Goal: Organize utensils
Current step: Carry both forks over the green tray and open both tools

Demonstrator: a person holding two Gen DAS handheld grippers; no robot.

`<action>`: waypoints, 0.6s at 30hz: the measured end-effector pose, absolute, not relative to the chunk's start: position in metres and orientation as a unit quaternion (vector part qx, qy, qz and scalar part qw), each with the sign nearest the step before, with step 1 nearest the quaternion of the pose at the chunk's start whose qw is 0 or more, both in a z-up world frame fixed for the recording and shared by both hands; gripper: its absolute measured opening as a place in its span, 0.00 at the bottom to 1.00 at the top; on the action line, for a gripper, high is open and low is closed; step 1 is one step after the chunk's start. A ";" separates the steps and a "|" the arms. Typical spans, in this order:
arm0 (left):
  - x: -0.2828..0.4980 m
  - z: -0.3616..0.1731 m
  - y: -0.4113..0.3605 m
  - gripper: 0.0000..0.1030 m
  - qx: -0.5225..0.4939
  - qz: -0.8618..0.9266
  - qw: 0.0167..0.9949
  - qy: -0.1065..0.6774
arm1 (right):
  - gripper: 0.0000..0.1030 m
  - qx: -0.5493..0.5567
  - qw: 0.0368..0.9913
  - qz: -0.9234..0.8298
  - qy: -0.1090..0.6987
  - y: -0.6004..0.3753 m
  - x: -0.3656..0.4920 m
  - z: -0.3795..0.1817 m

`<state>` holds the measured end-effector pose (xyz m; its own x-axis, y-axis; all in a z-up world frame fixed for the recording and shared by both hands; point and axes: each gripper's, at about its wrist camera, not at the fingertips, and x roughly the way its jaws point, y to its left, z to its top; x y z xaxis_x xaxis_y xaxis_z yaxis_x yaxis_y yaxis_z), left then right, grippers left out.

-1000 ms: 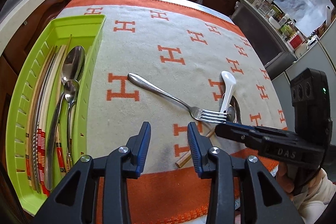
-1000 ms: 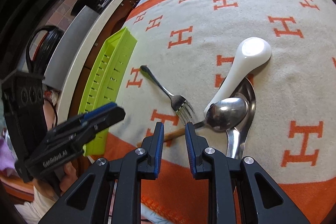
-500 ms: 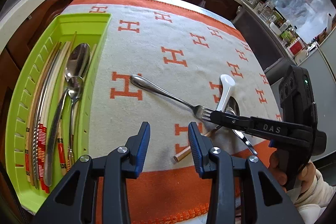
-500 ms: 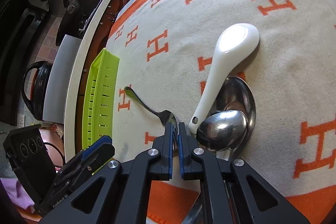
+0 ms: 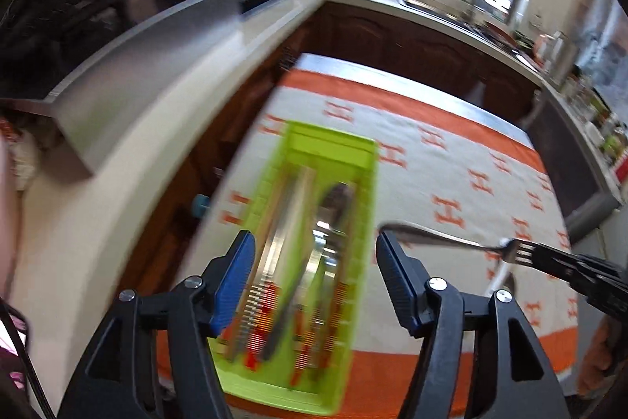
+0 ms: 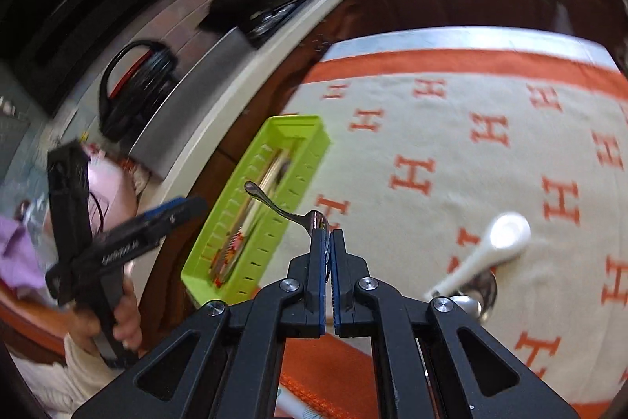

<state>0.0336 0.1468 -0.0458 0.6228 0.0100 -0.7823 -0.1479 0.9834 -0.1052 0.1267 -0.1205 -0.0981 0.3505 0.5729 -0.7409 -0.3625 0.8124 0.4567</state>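
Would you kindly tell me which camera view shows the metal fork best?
The left wrist view: the metal fork shows side-on, tines pinched by the right gripper. The right wrist view foreshortens it, tines hidden.

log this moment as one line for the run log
right tool: shut on silver metal fork, lifted | left tool: open, above lime green plastic utensil tray | white ceramic spoon: on cloth

Fork [image 6: 279, 210] was polished metal; tray [image 5: 355, 160] glossy green plastic; spoon [image 6: 495, 246] white, probably glazed ceramic; tablecloth [image 6: 451, 144] matt woven cloth.
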 end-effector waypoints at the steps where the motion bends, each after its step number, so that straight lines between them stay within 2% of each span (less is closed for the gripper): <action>1: 0.033 -0.046 0.154 0.61 -0.075 0.061 0.898 0.430 | 0.02 0.093 0.813 0.297 0.491 -0.110 0.129 -0.093; 7: 0.027 -0.062 0.189 0.62 -0.092 0.108 0.886 0.441 | 0.02 -0.033 0.780 0.382 0.494 -0.026 0.122 -0.077; 12: 0.019 -0.071 0.195 0.62 -0.091 0.113 0.886 0.441 | 0.02 -0.139 0.748 0.415 0.498 0.041 0.121 -0.086; 16: 0.015 -0.077 0.201 0.66 -0.095 0.117 0.884 0.442 | 0.03 -0.139 0.770 0.391 0.486 0.072 0.139 -0.087; 18: 0.013 -0.082 0.204 0.66 -0.099 0.117 0.882 0.446 | 0.07 -0.120 0.788 0.369 0.478 0.081 0.149 -0.087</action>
